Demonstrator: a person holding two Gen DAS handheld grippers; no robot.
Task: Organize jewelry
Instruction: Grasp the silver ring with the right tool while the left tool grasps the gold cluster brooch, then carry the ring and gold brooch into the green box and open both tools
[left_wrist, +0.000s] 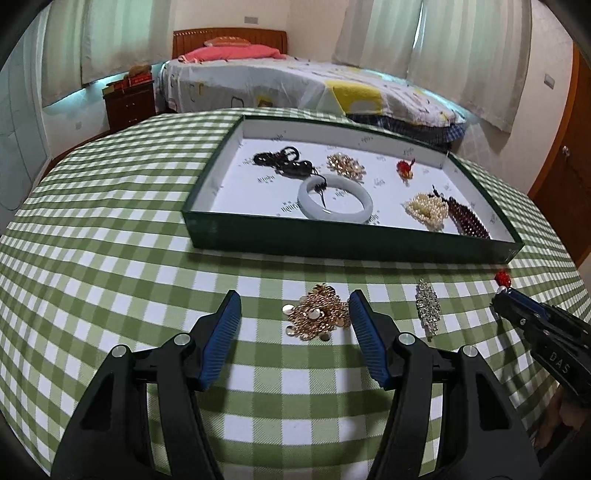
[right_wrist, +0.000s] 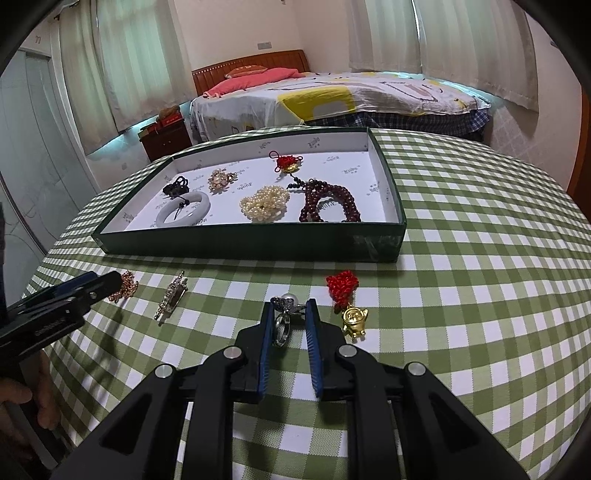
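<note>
A dark green tray (left_wrist: 347, 240) (right_wrist: 251, 245) with a white floor holds a white bangle (left_wrist: 334, 202), black beads, a gold brooch, a red knot charm, a pearl cluster (right_wrist: 264, 204) and dark red beads (right_wrist: 328, 201). On the checked cloth in front of it, a gold sequin piece (left_wrist: 317, 317) (right_wrist: 125, 286) lies between the fingers of my left gripper (left_wrist: 294, 299) (right_wrist: 110, 282), which is open and close to the cloth. My right gripper (right_wrist: 290, 305) (left_wrist: 498, 295) is shut on the head of a silver pearl ring (right_wrist: 282, 325).
A rhinestone brooch (left_wrist: 428, 310) (right_wrist: 171, 295) lies between the two grippers. A red knot with a gold charm (right_wrist: 349, 302) (left_wrist: 503, 277) sits just right of the ring. A bed (left_wrist: 295, 85) and a nightstand (left_wrist: 129, 101) stand beyond the table. A hand (right_wrist: 22, 402) holds the left gripper.
</note>
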